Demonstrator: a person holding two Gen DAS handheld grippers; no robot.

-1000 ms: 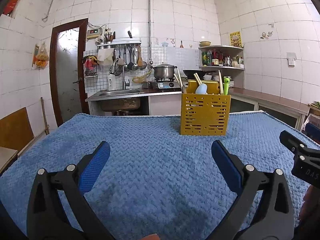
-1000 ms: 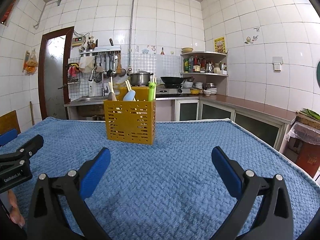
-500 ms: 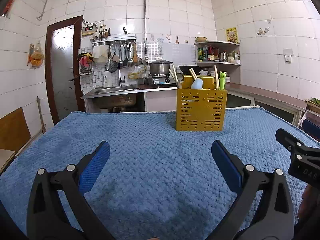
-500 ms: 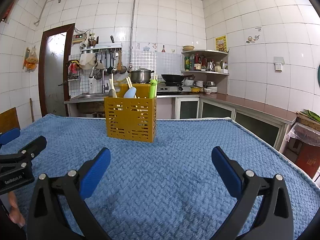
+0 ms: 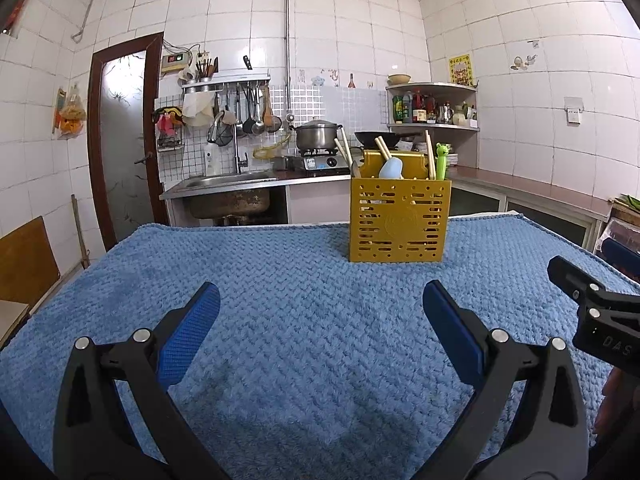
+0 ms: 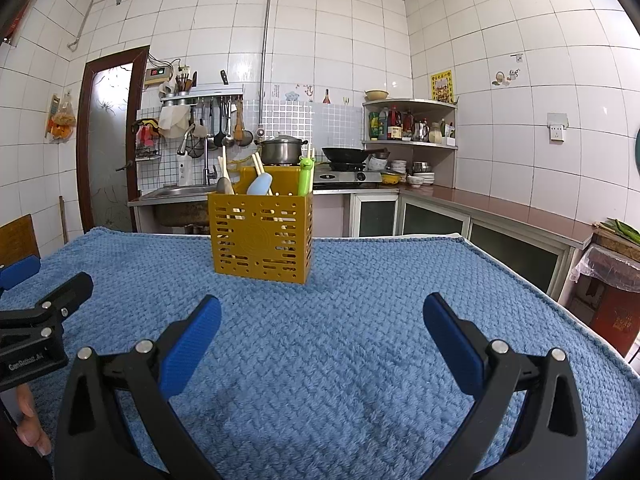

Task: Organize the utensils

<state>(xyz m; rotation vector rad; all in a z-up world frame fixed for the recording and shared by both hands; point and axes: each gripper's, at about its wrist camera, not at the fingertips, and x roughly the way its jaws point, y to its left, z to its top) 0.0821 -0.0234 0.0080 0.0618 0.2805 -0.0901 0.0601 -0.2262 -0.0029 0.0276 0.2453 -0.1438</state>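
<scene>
A yellow perforated utensil holder (image 5: 399, 220) stands upright at the far side of the blue mat (image 5: 304, 320); it also shows in the right wrist view (image 6: 262, 236). It holds wooden chopsticks (image 5: 430, 154), a light blue spoon (image 5: 390, 168), a green frog-topped utensil (image 5: 441, 160) and a wooden spoon (image 6: 225, 186). My left gripper (image 5: 320, 308) is open and empty, well short of the holder. My right gripper (image 6: 322, 312) is open and empty too, beside the left one. No loose utensil shows on the mat.
The mat (image 6: 360, 340) covers a table whose right edge (image 6: 580, 328) drops off to the floor. Behind are a sink (image 5: 228, 200), a stove with a pot (image 5: 318, 140), a corner shelf (image 5: 432, 108) and a door (image 5: 120, 140). A wooden board (image 5: 24, 264) stands left.
Both grippers have tilted upward a little, so the holder and mat sit lower in the views. Both stay open and empty.
</scene>
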